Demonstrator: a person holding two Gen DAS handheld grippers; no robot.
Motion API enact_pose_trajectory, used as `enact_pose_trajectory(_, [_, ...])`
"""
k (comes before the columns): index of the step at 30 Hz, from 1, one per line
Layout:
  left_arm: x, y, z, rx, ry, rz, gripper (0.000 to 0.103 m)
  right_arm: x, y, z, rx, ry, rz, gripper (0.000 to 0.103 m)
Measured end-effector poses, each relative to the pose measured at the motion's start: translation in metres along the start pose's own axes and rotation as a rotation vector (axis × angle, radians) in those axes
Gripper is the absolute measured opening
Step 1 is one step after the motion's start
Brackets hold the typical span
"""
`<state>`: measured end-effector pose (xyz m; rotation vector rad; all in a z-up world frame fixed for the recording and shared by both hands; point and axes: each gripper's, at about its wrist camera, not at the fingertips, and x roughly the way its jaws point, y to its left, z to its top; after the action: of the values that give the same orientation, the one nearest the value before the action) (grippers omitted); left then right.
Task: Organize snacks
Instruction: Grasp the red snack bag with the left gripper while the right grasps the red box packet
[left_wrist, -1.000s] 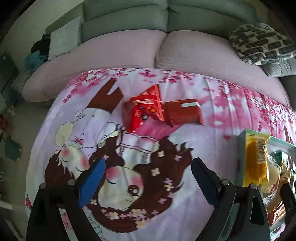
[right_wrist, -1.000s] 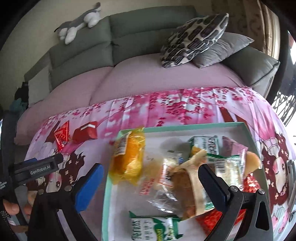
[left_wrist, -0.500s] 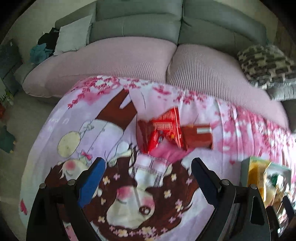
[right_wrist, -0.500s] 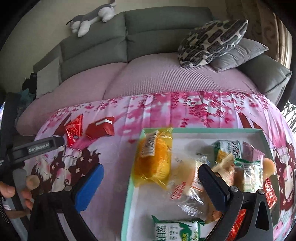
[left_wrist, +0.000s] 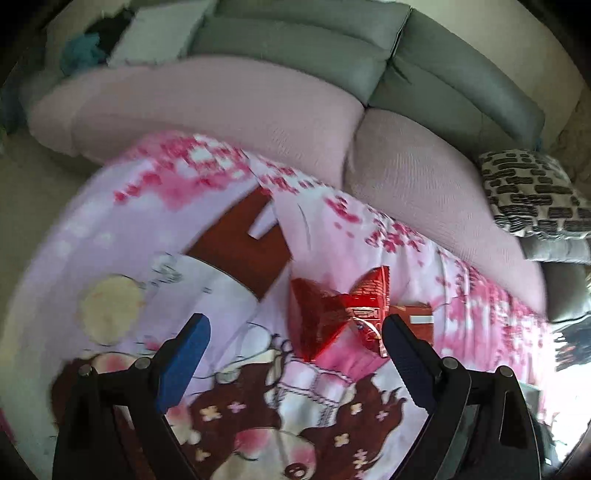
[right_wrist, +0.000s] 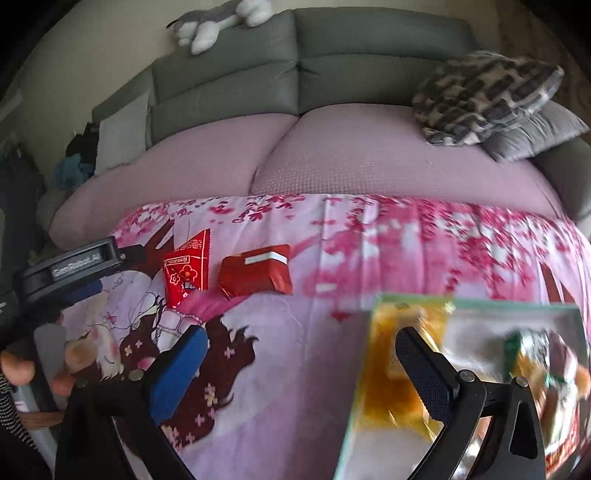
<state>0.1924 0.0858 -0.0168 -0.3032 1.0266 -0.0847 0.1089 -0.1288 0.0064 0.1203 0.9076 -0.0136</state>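
Note:
Two red snack packets lie side by side on a pink cartoon-print cloth. The shiny red pouch (left_wrist: 340, 317) (right_wrist: 188, 267) is on the left and the darker red pack (right_wrist: 256, 274) (left_wrist: 417, 319) on its right. My left gripper (left_wrist: 295, 350) is open and empty, with the pouch just ahead between its fingers; it also shows in the right wrist view (right_wrist: 74, 275). My right gripper (right_wrist: 303, 363) is open and empty above the cloth. A green-rimmed tray (right_wrist: 373, 306) holds an orange-yellow packet (right_wrist: 399, 369) and several other snacks, blurred, at the lower right.
A sofa with pink seat cushions (right_wrist: 332, 155) and a grey back runs behind the cloth. A patterned pillow (right_wrist: 484, 96) and a grey pillow lie at its right end. A plush toy (right_wrist: 218, 22) sits on the backrest.
My left gripper has moved forward and left toward the red pouch, and the tray has left its view. My right gripper has swung left, so the tray has slid to the lower right.

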Motion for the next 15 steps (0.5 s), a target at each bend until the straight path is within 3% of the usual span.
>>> enact_pose_trajectory(5, [0.029, -0.003, 0.008, -0.060, 0.095, -0.122, 0.094, 0.038, 0.019, 0.014, -0.050, 0.038, 0.002, 0.103])
enact_pose_trajectory(11, [0.049, -0.014, 0.011, -0.030, 0.130, -0.132, 0.094, 0.080, 0.033, 0.020, -0.094, 0.088, -0.004, 0.103])
enact_pose_trajectory(15, [0.060, -0.012, 0.012, -0.027, 0.135, -0.134, 0.077, 0.096, 0.043, 0.024, -0.132, 0.101, -0.007, 0.103])
